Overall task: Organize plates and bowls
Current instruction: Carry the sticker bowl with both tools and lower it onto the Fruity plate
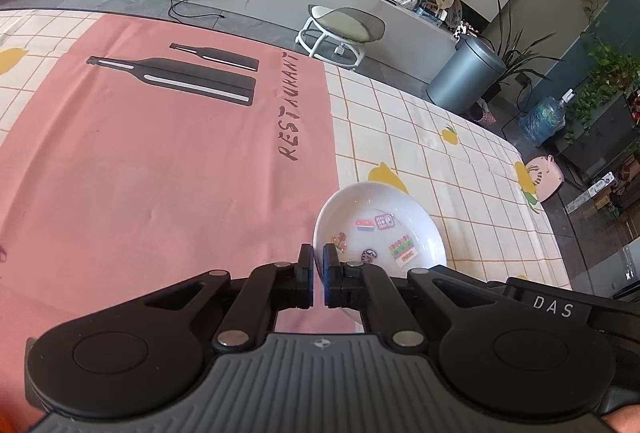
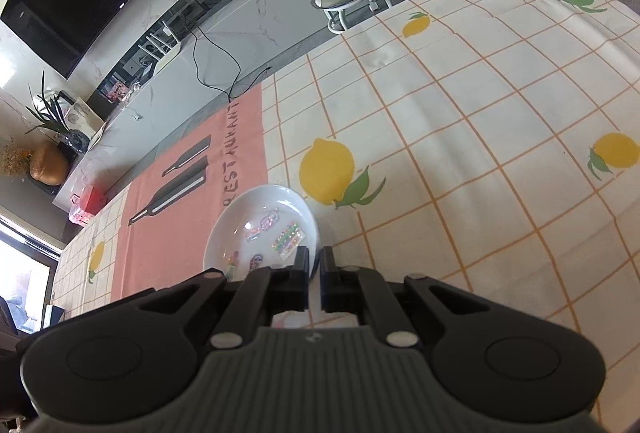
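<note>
A white shallow plate [image 1: 384, 229] with small colourful stickers inside sits where the pink placemat meets the lemon-print cloth. In the left wrist view my left gripper [image 1: 318, 265] is shut, with the plate's left rim pinched between its blue-padded fingertips. From the opposite side, my right gripper [image 2: 315, 265] is shut on the same plate [image 2: 260, 217], whose near right rim runs into the narrow gap between its fingers. A black housing marked DAS [image 1: 554, 309] shows at the plate's right edge in the left wrist view. The near part of the plate is hidden under the fingers in both views.
The pink placemat [image 1: 160, 161] printed RESTAURANT lies left of the plate on the checked lemon tablecloth [image 2: 480, 153]. Beyond the table's far edge stand a white stool [image 1: 340, 33] and a grey bin [image 1: 464, 73]. A red-tinted clear box [image 2: 86, 207] sits at the table's far left.
</note>
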Available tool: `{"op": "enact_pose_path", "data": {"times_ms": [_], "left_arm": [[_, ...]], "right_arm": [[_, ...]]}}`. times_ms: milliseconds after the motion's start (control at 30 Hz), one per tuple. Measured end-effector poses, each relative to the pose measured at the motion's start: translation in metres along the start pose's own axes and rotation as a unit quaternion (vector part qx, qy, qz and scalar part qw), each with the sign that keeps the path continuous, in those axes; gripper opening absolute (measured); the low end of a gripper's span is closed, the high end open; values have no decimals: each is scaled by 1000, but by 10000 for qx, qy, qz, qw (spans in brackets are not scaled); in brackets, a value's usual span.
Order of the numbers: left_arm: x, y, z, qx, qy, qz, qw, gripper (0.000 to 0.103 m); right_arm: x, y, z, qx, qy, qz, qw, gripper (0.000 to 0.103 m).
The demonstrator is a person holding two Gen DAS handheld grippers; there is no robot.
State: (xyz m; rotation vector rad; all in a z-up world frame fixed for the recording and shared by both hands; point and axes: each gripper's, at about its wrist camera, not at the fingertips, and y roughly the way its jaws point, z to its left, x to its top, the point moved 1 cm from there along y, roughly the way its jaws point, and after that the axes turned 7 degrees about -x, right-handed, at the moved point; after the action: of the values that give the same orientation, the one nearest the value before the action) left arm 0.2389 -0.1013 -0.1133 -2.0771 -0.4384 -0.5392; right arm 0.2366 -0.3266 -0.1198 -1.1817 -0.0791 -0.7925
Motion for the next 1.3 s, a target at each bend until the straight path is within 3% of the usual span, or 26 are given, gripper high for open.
{"op": "enact_pose_path", "data": {"times_ms": [300, 500, 767, 1300], "left_arm": [[-44, -76, -8, 48, 18, 52, 10000, 4], [-80, -104, 1, 74, -195, 326, 9993, 4], [-110, -104, 19, 15, -647, 720, 9953, 5], [-120, -90, 22, 11, -847, 912, 9922, 5]], "right_arm": [[-55, -65, 12, 225, -134, -2, 9997, 2], [-102, -98, 17, 178, -350, 90, 9992, 2], [-143, -104, 8, 96, -128, 375, 9992, 1], [-147, -88, -3, -128, 18, 479, 9988, 0]]}}
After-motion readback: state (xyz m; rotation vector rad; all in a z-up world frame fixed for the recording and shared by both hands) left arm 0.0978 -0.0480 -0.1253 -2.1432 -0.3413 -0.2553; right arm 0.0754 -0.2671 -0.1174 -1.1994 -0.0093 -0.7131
